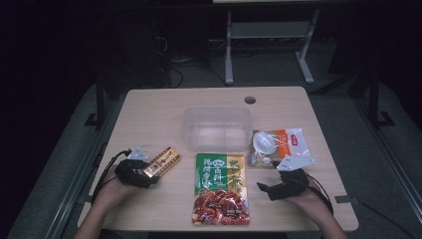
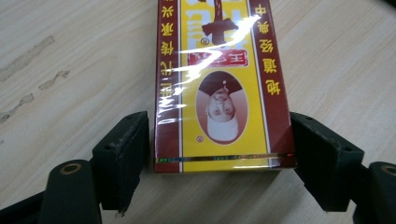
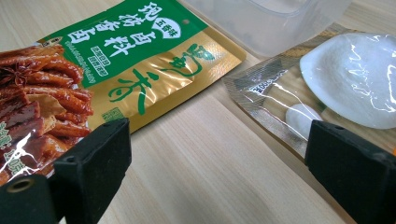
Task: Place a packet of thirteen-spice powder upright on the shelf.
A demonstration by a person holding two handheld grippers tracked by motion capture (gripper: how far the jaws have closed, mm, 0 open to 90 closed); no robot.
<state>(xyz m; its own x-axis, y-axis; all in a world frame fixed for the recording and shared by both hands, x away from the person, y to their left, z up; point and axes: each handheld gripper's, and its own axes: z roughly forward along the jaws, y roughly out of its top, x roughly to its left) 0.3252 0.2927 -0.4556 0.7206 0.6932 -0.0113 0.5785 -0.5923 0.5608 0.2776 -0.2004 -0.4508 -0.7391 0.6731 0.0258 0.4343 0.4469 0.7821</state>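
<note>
A red and yellow box [image 1: 162, 161] [image 2: 219, 84] lies on the table at the left. My left gripper [image 1: 150, 175] [image 2: 219, 128] is open and straddles the box's near end, one jaw on each side with a thin gap at the left pad. At the right, my right gripper [image 1: 263, 188] [image 3: 219, 135] is open over bare wood with nothing between its jaws. A green and gold food pouch [image 1: 220, 189] [image 3: 126, 60] lies to its left, and a clear bag of white items [image 1: 276, 146] [image 3: 327, 79] to its right.
An empty clear plastic container [image 1: 217, 128] [image 3: 275, 18] stands at the table's middle, behind the pouch. The wooden table [image 1: 149, 114] has a round cable hole [image 1: 250, 99] at the back. Metal stand legs and cables sit on the dark floor beyond.
</note>
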